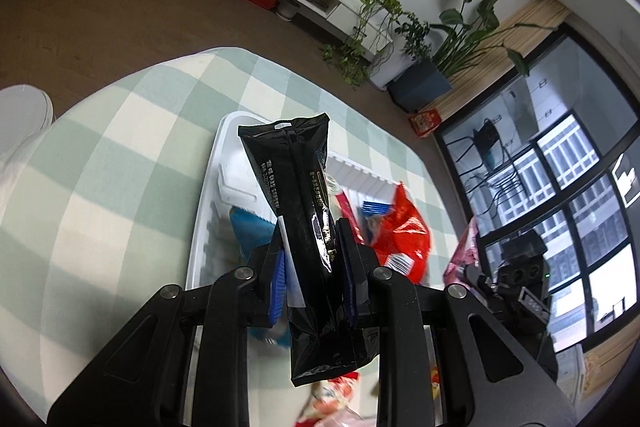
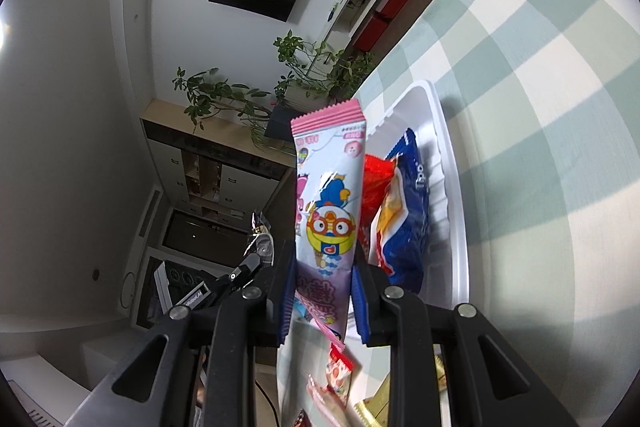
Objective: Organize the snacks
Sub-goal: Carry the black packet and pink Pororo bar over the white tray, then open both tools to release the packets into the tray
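The left hand-held gripper (image 1: 310, 259) is clamped on a long black snack pack (image 1: 296, 187). Its two black fingers with blue pads (image 1: 279, 283) squeeze the pack from both sides, near the pack's lower half. The pack stands up tall between the fingers and its top end pokes out far past the fingertips.

The right hand-held gripper (image 2: 322, 287) is clamped on a long pink and white snack pack (image 2: 328, 195) with a cartoon penguin on it. Its blue pads (image 2: 289, 301) press on the lower part of the pack, and the pink top edge sticks up well past the fingertips.

Below and ahead of the left hand-held gripper sits a white tray (image 1: 216, 163) on the tabletop (image 1: 120, 131), which has a green and white check cloth. Inside the tray there is a red bag (image 1: 402, 227) to the right of the black pack and a blue pack (image 1: 250, 227) to its left. The far end of the tray looks bare.

In the right wrist view, the same white tray (image 2: 456, 211) lies just to the right of the right hand-held gripper. A blue bag (image 2: 406, 211) and a red bag (image 2: 374, 179) lie in it, right beside the pink pack. A few small snacks (image 2: 340, 373) lie under the right hand-held gripper, too blurry to tell what they are.
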The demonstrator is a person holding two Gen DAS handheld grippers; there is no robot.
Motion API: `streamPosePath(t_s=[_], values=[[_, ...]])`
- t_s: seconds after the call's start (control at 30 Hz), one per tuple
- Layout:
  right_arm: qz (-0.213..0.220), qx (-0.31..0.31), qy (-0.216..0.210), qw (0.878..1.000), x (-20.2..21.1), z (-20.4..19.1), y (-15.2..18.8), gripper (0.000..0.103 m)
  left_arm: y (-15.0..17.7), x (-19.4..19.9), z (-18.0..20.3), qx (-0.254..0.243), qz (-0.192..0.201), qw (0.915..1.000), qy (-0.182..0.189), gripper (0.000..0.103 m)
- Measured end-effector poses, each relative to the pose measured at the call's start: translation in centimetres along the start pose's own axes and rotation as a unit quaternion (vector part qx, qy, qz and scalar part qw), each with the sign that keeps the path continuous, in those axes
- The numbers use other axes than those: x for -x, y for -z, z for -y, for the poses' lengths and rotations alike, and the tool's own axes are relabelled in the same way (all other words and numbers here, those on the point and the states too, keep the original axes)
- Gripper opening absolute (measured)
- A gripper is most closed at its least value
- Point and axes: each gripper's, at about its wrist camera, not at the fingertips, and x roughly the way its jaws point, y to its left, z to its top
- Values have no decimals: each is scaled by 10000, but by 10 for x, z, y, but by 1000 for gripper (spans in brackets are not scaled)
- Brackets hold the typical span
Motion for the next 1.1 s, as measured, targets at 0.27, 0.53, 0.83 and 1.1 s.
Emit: streamPosePath(t_s=[0.27, 0.53, 0.83, 1.1], values=[[15, 109, 197, 9997, -6, 1, -10, 27, -21, -30, -2, -183, -122, 9989, -407, 21], [8, 481, 755, 9960, -11, 0, -12, 33, -28, -56, -1, -451, -252, 9948, -882, 29], [204, 944, 1144, 9887, -4, -14, -14, 56, -25, -56, 5, -750, -184, 9898, -1197, 41], [271, 1126, 1313, 9846, -3, -15, -13, 60, -19, -32, 13, -873, 44, 9883, -1247, 41]])
